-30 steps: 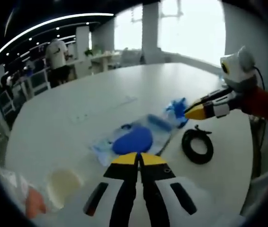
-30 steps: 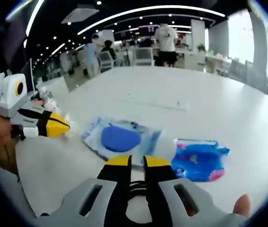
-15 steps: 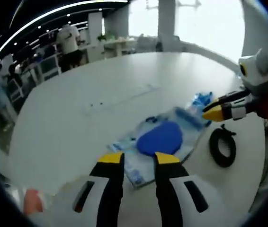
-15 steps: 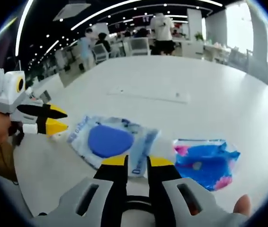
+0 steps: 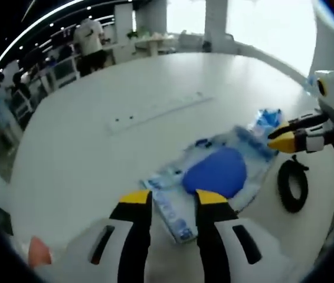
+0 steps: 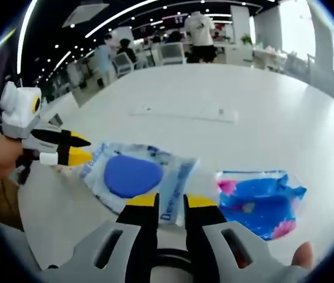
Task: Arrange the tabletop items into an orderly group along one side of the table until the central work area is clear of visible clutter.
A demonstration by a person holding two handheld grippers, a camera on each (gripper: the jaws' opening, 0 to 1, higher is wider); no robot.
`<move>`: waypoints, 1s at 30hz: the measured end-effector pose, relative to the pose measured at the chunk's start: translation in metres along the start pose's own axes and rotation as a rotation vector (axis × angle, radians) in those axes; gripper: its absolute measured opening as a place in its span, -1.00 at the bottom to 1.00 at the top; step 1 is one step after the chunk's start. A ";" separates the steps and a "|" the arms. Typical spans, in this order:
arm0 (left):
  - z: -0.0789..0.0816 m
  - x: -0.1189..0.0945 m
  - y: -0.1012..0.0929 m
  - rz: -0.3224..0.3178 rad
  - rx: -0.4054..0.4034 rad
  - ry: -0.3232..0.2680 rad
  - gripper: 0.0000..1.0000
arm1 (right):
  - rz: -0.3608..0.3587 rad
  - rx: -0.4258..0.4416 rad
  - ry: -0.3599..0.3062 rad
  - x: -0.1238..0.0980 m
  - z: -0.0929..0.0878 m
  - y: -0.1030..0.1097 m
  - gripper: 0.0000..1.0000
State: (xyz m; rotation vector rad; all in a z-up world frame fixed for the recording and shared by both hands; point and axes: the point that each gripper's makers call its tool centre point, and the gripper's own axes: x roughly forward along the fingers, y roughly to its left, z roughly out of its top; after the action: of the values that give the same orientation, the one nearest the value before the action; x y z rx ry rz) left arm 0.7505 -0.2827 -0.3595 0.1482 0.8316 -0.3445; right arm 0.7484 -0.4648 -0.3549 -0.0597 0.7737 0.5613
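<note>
now both grippers close on the clear packet with the blue pad (image 5: 217, 172), which lies flat on the white table (image 5: 96, 147), well in from the edge. left gripper (image 5: 166, 197): its jaws were pressed together a second ago and are now spread, standing over the near corner of the packet without touching it as far as can be told. in the right gripper view the same gripper (image 6: 78, 148) appears from the left, jaws parted, its tips just at the packet's left edge. right gripper (image 6: 170, 201): jaws slightly parted with a narrow gap, holding nothing, and nearer the packet's lower edge than it was half a second ago. blue and pink pouch (image 6: 260, 197): just right of the packet, the two close but apparently apart. black cable coil (image 5: 292, 186): beside the packet's far side in the left gripper view. judged reading: the opening of the left jaws marks the start of a grasp on the packet; nothing has yet been carried to a table edge, so the central area remains cluttered.
</note>
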 end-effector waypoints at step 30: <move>-0.009 0.017 0.000 0.049 0.032 0.101 -0.84 | 0.018 0.021 0.053 0.015 -0.014 -0.005 -0.70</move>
State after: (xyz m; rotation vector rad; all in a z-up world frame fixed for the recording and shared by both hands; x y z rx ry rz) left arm 0.7554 -0.2846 -0.3782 0.2169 0.9215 -0.3063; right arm 0.7505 -0.4661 -0.3760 -0.0482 0.8325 0.5700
